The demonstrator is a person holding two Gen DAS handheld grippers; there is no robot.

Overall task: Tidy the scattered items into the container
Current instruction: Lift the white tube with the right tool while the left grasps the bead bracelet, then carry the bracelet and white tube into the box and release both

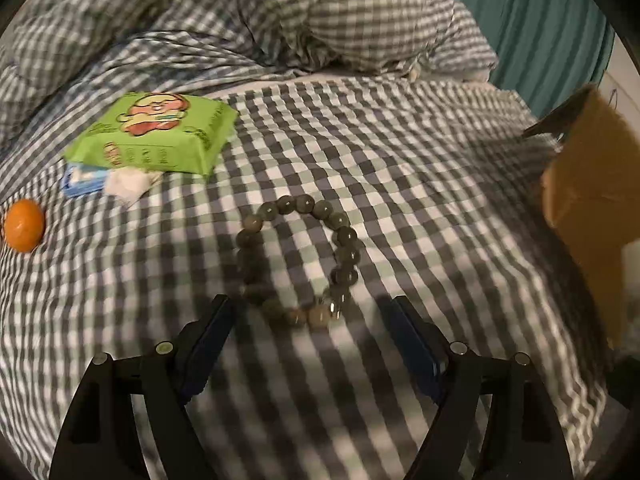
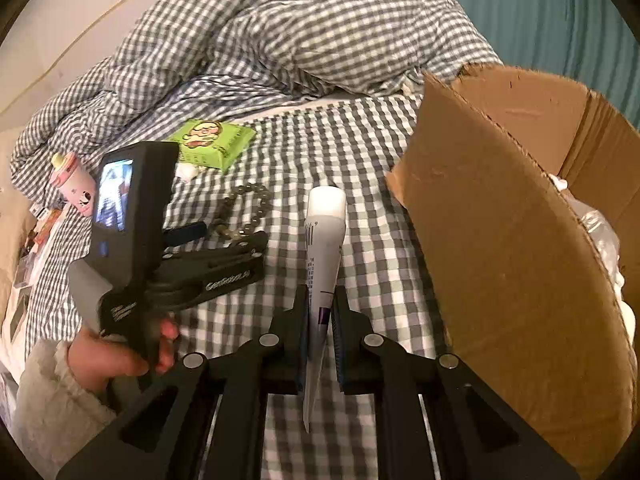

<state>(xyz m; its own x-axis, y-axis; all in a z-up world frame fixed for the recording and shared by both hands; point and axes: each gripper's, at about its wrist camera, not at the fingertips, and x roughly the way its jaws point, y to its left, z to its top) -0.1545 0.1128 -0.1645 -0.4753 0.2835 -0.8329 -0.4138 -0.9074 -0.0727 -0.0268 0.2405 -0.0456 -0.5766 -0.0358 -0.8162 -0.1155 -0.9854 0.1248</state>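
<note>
A grey bead bracelet (image 1: 298,258) lies on the checked bedsheet, just ahead of my left gripper (image 1: 310,312), which is open with the near beads between its fingertips. It also shows in the right wrist view (image 2: 244,212), with the left gripper (image 2: 230,236) beside it. My right gripper (image 2: 321,300) is shut on a white tube (image 2: 324,248), cap pointing forward, held above the sheet left of the cardboard box (image 2: 520,248). The box shows at the right edge of the left wrist view (image 1: 588,208).
A green tissue pack (image 1: 154,136) lies on a blue packet (image 1: 82,179) with crumpled paper. An orange (image 1: 23,224) sits far left. A pink bottle (image 2: 74,182) lies far left. A bunched checked duvet (image 2: 280,32) fills the back. White plastic lies inside the box (image 2: 600,232).
</note>
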